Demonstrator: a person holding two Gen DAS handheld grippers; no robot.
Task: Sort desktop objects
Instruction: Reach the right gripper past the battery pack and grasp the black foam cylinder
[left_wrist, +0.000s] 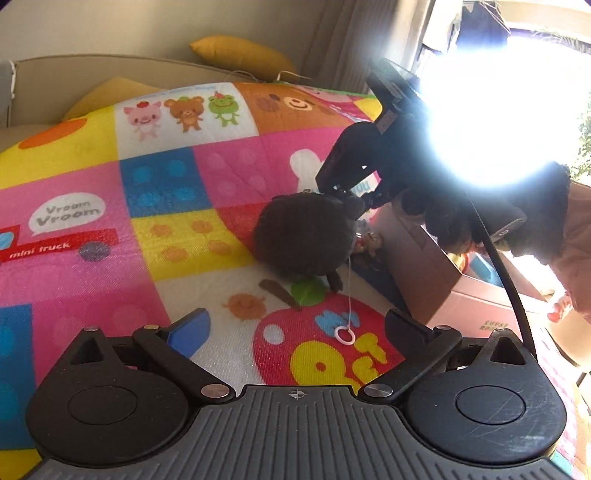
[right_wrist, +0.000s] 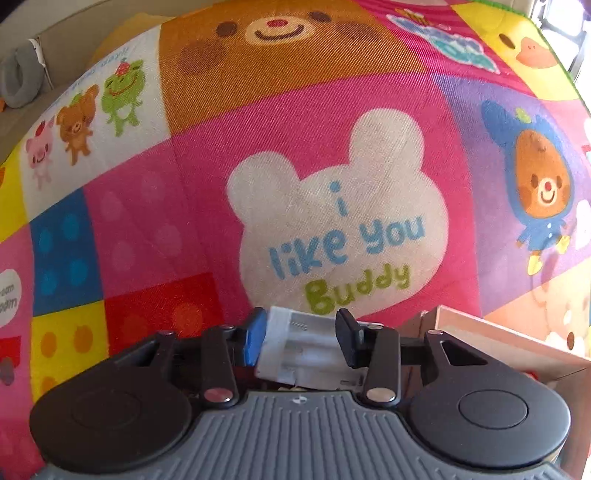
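Observation:
In the left wrist view a dark round plush toy (left_wrist: 304, 236) hangs just above the colourful play mat (left_wrist: 166, 229), with a thin string and a white ring (left_wrist: 344, 334) dangling from it. The right gripper (left_wrist: 341, 192) reaches in from the upper right and holds the toy at its top. My left gripper (left_wrist: 295, 326) is open and empty, low over the mat in front of the toy. In the right wrist view, the right gripper (right_wrist: 301, 339) is shut on a whitish ribbed part (right_wrist: 306, 350) of the toy.
An open cardboard box (left_wrist: 461, 295) with toys inside stands right of the plush toy; its edge shows in the right wrist view (right_wrist: 498, 332). A beige sofa with yellow cushions (left_wrist: 240, 55) lies behind the mat. Strong window glare (left_wrist: 498, 110) fills the upper right.

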